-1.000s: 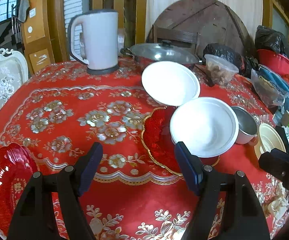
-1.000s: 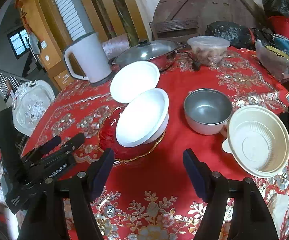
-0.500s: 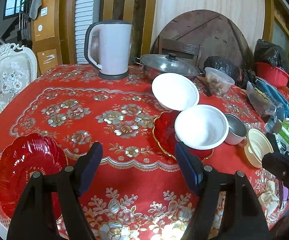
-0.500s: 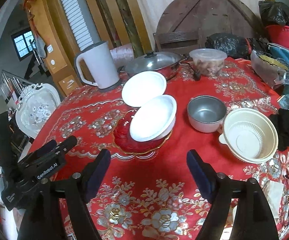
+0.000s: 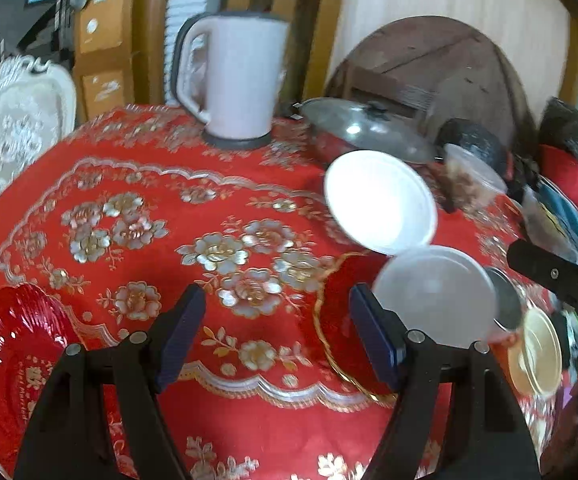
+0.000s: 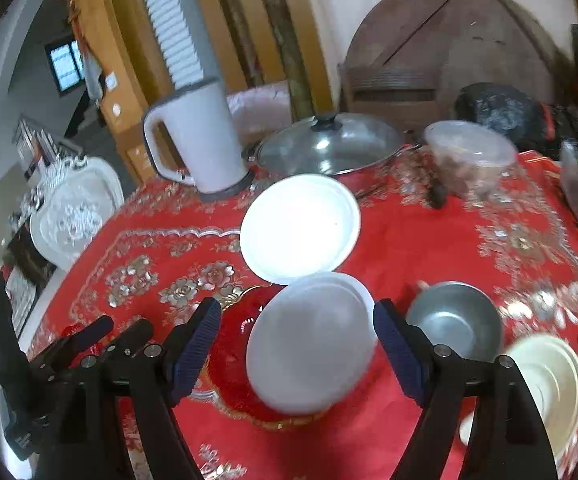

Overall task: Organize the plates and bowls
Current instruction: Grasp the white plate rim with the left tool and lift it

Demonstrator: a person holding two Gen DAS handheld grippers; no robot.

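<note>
Right gripper point(image 6: 297, 346) has closed in since half-second ago; near white bowl point(image 6: 309, 344) now between spread empty jaws. Left gripper point(image 5: 277, 330) open, bowl to its right.

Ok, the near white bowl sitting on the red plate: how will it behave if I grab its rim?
The near white bowl looks thin, probably light. It rests tilted on the red plate, so it may slide. The far white bowl overlaps its rim and could shift.

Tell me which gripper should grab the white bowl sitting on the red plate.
Right. The right gripper is open with the white bowl framed between its fingers. From the left gripper, also open, the bowl lies off to the right, beyond its fingers.
</note>
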